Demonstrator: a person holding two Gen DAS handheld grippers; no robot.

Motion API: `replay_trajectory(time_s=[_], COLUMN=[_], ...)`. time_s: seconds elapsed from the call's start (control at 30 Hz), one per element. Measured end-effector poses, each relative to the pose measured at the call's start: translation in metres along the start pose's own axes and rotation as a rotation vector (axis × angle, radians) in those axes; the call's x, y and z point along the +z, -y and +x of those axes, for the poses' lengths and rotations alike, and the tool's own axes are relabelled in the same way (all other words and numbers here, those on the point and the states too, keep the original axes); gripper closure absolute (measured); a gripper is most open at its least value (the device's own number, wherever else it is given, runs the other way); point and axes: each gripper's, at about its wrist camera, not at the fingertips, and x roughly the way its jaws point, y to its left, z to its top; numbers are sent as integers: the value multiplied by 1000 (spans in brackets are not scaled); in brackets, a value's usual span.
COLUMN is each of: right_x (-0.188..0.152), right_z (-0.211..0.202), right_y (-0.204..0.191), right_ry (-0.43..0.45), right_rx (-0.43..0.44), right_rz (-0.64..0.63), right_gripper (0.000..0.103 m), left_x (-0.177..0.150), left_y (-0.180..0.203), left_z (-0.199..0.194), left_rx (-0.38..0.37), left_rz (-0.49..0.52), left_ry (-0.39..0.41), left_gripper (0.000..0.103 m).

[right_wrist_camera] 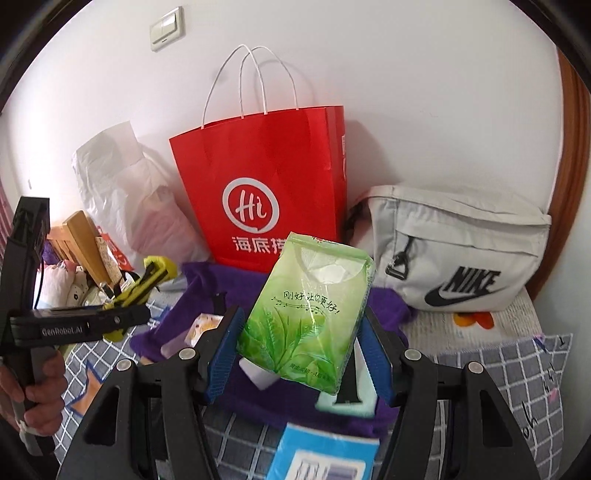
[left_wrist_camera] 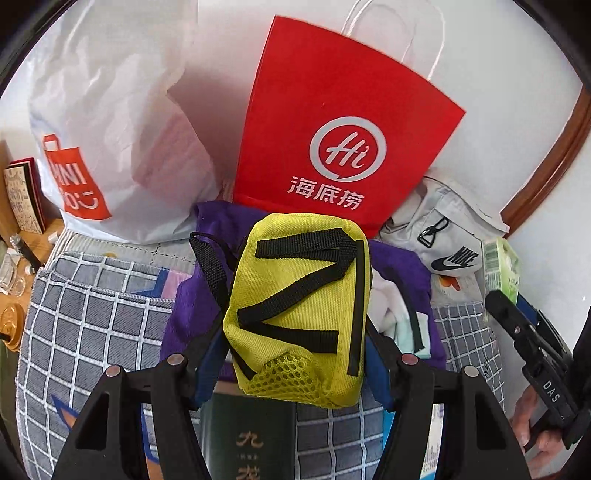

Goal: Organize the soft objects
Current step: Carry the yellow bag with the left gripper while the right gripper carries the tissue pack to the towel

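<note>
wall switch [right_wrist_camera: 167,28] only in right view, desk clutter [left_wrist_camera: 18,236] only in left

Paper bag [right_wrist_camera: 273,184] stands between plastic bag [right_wrist_camera: 122,192] (left) and waist bag [right_wrist_camera: 461,251].

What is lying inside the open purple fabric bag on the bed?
The purple bag holds a few pale items, one white and mint. The tissue pack in the right gripper and the yellow pouch in the left gripper cover the rest.
</note>
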Motion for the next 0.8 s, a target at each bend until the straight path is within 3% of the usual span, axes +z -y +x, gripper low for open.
replay_trajectory(time_s=[0.3, 0.5, 0.6, 0.8], right_x=[1, -14, -19, -29], right_z=[52, 94, 106, 122], right_y=[2, 10, 13, 15], right_ry=[-62, -202, -242, -305], right_rx=[27, 35, 44, 53], right_rz=[2, -7, -3, -3], right_gripper=[41, 41, 41, 40], left_x=[11, 18, 20, 17], left_y=[-7, -16, -17, -16], left_z=[48, 79, 92, 108], left_rx=[9, 1, 18, -18], left_rz=[-10, -26, -25, -24], left_ry=[-64, -104, -123, -156], left_gripper=[39, 38, 38, 38])
